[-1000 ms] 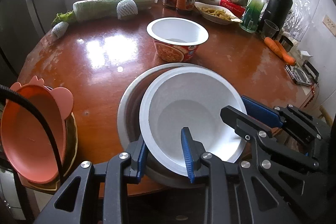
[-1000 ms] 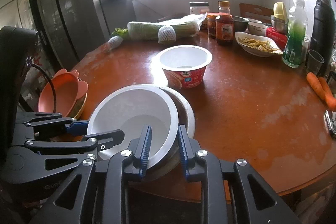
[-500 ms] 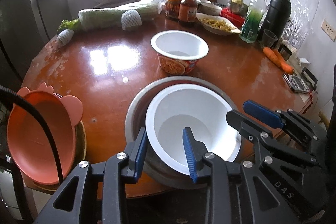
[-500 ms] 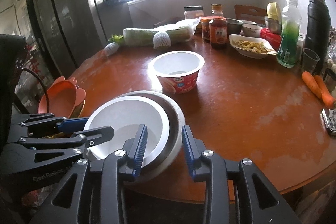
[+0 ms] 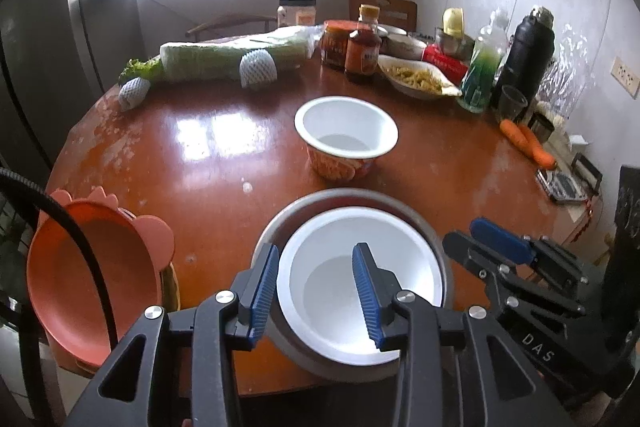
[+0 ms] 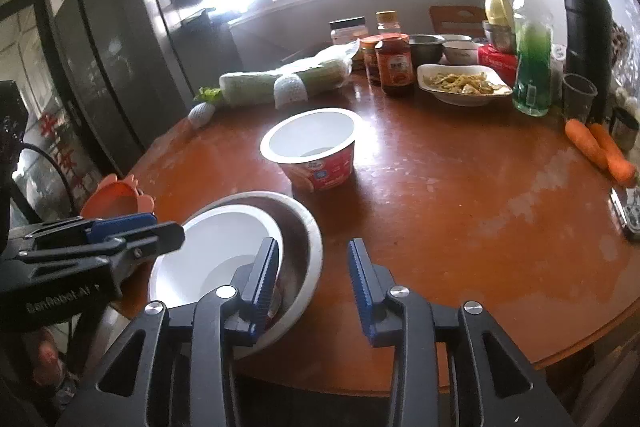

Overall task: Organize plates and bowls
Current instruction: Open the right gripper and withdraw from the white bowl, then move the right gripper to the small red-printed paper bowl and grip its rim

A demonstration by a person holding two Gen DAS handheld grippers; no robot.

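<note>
Now the left gripper (image 5: pixel 314 285) stands low in the frame with its jaws spread, having just been opening; the near rim of the white bowl (image 5: pixel 360 283) shows between the blue pads, which do not press on it. The right gripper (image 6: pixel 312 281) is likewise parted after just opening, its left pad in front of the metal bowl's (image 6: pixel 308 247) rim and bare table (image 6: pixel 460 211) behind the gap; it grips nothing. The white bowl sits upright, mouth up, nested inside the grey metal bowl at the lower centre of the left view, near the table's front edge. Being round, it shows no long axis. Above it, mid-frame, an instant-noodle cup (image 5: pixel 346 139) stands upright and apart. At the lower left edge, an orange plate (image 5: pixel 88 283) leans tilted on a stack.
</note>
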